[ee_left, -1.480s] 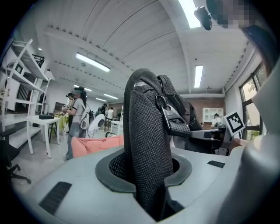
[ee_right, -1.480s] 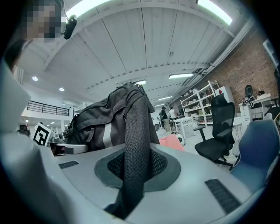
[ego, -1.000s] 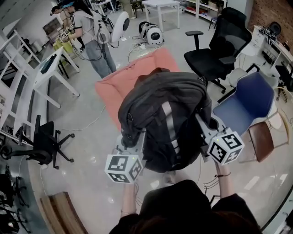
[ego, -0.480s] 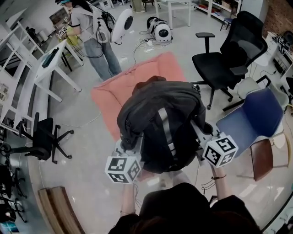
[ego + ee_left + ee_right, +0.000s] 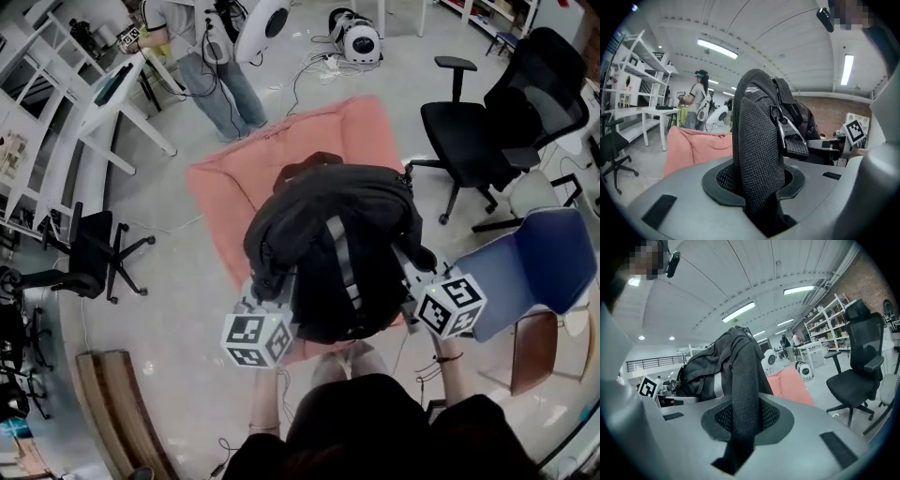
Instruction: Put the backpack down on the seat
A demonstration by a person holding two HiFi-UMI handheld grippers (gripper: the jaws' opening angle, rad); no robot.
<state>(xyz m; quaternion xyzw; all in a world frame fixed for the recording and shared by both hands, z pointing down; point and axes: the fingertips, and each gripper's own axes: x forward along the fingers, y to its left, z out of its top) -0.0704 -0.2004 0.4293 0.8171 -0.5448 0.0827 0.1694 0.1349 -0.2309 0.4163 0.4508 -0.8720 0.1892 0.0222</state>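
Note:
A dark grey backpack (image 5: pixel 330 246) with a pale stripe hangs above a pink cushioned seat (image 5: pixel 228 193), covering its near part. My left gripper (image 5: pixel 279 286) is shut on one black mesh shoulder strap (image 5: pixel 757 154) at the pack's left side. Shut on the other strap (image 5: pixel 743 394) at the pack's right side is my right gripper (image 5: pixel 406 265). In the left gripper view the strap runs up from between the jaws of the left gripper (image 5: pixel 761 190), with the pink seat (image 5: pixel 693 145) behind. The right gripper (image 5: pixel 739 425) shows the same, with the seat (image 5: pixel 792 383) beyond.
A black office chair (image 5: pixel 492 122) stands at the right and a blue chair (image 5: pixel 534 272) close to my right hand. A person (image 5: pixel 206 56) stands beyond the seat by white tables (image 5: pixel 112 94). A small black chair (image 5: pixel 92 264) and a wooden bench (image 5: pixel 112 422) are at the left.
The backpack, still held by both straps, has come forward with me over the pink seat, which now lies closer and beneath the pack. Both grips are unchanged.

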